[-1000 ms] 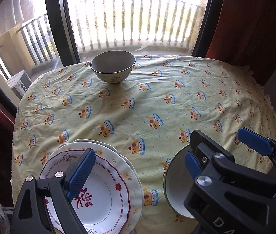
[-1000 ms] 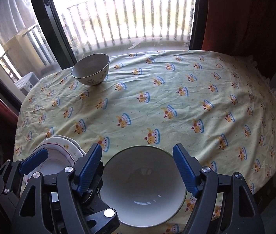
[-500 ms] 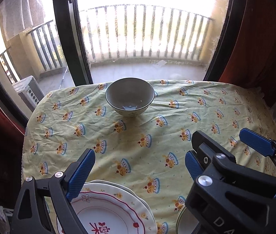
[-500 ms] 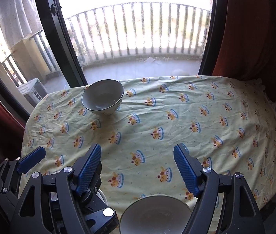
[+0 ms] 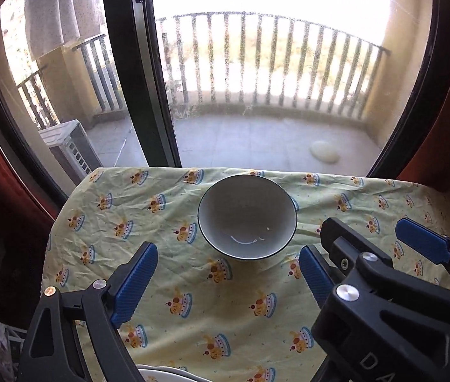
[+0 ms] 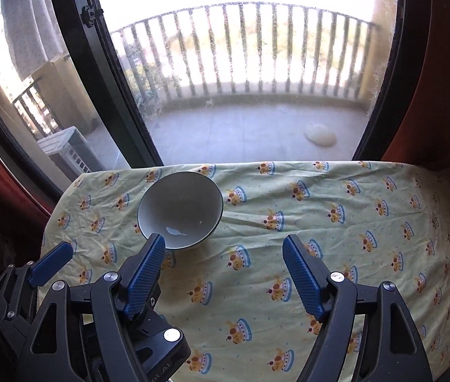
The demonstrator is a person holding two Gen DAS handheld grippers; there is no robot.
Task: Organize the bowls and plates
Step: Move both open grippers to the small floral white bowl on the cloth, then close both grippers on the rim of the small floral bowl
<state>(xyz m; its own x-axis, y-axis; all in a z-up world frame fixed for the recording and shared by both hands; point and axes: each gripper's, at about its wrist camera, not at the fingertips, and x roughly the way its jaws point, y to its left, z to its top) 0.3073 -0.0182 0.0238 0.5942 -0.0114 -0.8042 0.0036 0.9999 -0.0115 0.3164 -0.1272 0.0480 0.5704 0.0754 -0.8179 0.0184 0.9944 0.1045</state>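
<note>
Evidently unfinished: bowl (image 5: 246, 217) stood alone near the table's (image 5: 174, 293) far edge, left claw (image 5: 225, 273) and right claw (image 6: 223, 275) released, empty.

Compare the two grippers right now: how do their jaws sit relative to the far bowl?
The left gripper stands with the bowl centred just beyond its jaws; the right gripper is aimed to the bowl's right, over bare tablecloth. Only the right gripper's left finger overlaps the bowl's rim in its view. Both stand open and empty.
</note>
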